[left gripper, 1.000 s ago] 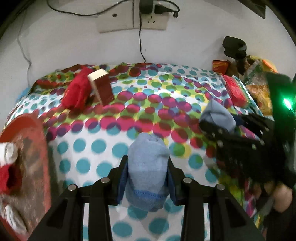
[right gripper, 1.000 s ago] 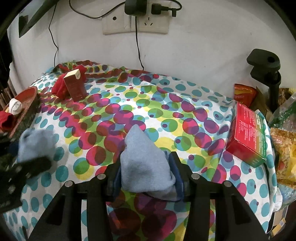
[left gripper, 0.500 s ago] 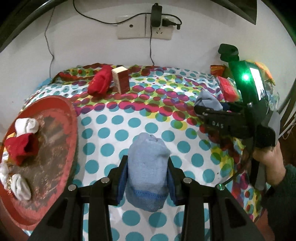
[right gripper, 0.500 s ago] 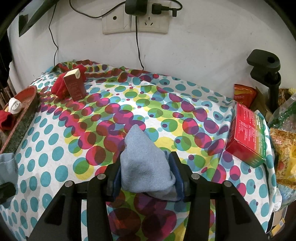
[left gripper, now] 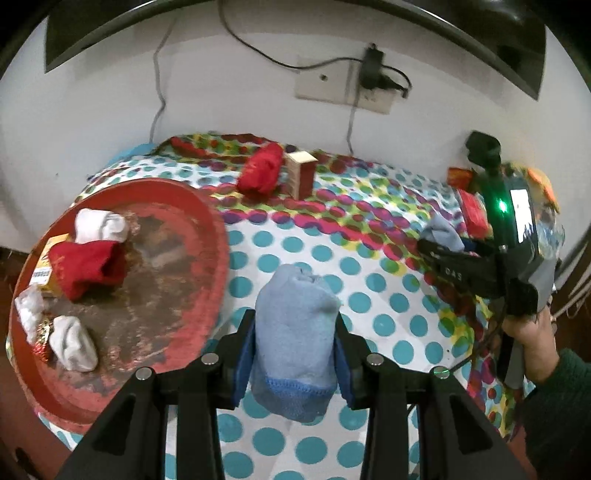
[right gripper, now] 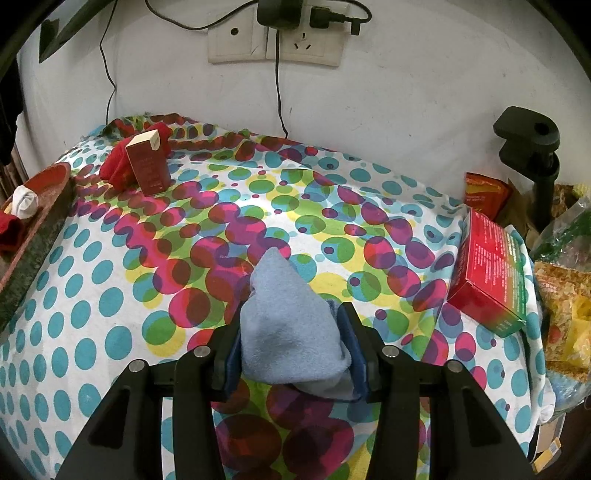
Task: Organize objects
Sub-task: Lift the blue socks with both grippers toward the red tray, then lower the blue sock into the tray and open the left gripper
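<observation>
My left gripper (left gripper: 294, 354) is shut on a light blue sock (left gripper: 295, 332), held above the dotted tablecloth just right of the round red tray (left gripper: 207, 295). The tray holds white socks (left gripper: 99, 223), a red sock (left gripper: 86, 267) and a small yellow box (left gripper: 46, 266). My right gripper (right gripper: 291, 350) is shut on another light blue sock (right gripper: 284, 325) over the middle of the table; it also shows in the left wrist view (left gripper: 443, 236). A red sock (left gripper: 260, 171) and a brown carton (left gripper: 301, 173) sit at the back of the table.
A red box (right gripper: 491, 277) lies near the table's right edge, with snack bags (right gripper: 565, 314) and a black clamp stand (right gripper: 528, 136) beyond it. Wall sockets with a plugged charger (right gripper: 280, 14) and hanging cables are behind the table.
My left gripper has moved back and to the left with its sock, bringing the red tray fully into view. My right gripper has stayed in place.
</observation>
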The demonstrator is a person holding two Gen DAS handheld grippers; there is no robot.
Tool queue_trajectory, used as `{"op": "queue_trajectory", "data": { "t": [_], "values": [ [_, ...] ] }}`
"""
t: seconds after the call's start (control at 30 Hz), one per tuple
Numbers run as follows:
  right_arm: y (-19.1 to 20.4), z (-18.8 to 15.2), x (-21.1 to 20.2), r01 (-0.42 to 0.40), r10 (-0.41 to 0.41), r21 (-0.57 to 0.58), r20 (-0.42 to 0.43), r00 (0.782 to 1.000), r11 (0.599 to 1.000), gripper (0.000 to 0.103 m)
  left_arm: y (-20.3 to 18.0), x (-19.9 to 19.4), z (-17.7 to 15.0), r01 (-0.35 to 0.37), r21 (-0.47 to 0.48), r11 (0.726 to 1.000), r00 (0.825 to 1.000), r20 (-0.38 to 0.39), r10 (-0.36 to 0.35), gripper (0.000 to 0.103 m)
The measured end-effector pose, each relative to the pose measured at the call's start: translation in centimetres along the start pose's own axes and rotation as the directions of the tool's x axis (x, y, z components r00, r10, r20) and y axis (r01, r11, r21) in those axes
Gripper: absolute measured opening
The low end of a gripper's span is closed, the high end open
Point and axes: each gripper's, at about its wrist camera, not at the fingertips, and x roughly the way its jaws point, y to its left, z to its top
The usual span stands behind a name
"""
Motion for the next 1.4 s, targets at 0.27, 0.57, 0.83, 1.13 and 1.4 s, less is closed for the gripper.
{"op": "queue_trajectory", "data": {
  "t": [0.27,0.57,0.83,1.13,1.4],
  "values": [
    [0.0,0.0,0.1,0.004,-0.004,-0.004,-0.001,1.000,1.000,0.046,3.2,-1.1,0.4,-0.029,-0.073,0.997,0.999,0.026,0.031,0.039],
    [0.1,0.1,0.0,0.005,-0.005,-0.004,-0.002,1.000,1.000,0.047,6.4,-1.8,0.8,-0.077,-0.142,0.987,0.996,0.041,0.084,0.039],
    [0.3,0.1,0.2,0.011,-0.012,-0.012,-0.009,1.000,1.000,0.049,10.7,-1.8,0.7,-0.143,-0.203,0.969,0.988,0.035,0.153,0.039],
    [0.2,0.1,0.2,0.014,-0.015,-0.016,-0.011,1.000,1.000,0.049,15.7,-2.0,0.3,-0.178,-0.283,0.943,0.982,0.015,0.189,0.039],
    [0.2,0.3,0.2,0.016,-0.016,-0.018,-0.011,1.000,1.000,0.049,18.6,-2.6,0.4,-0.202,-0.313,0.928,0.976,0.018,0.219,0.040]
  ]
}}
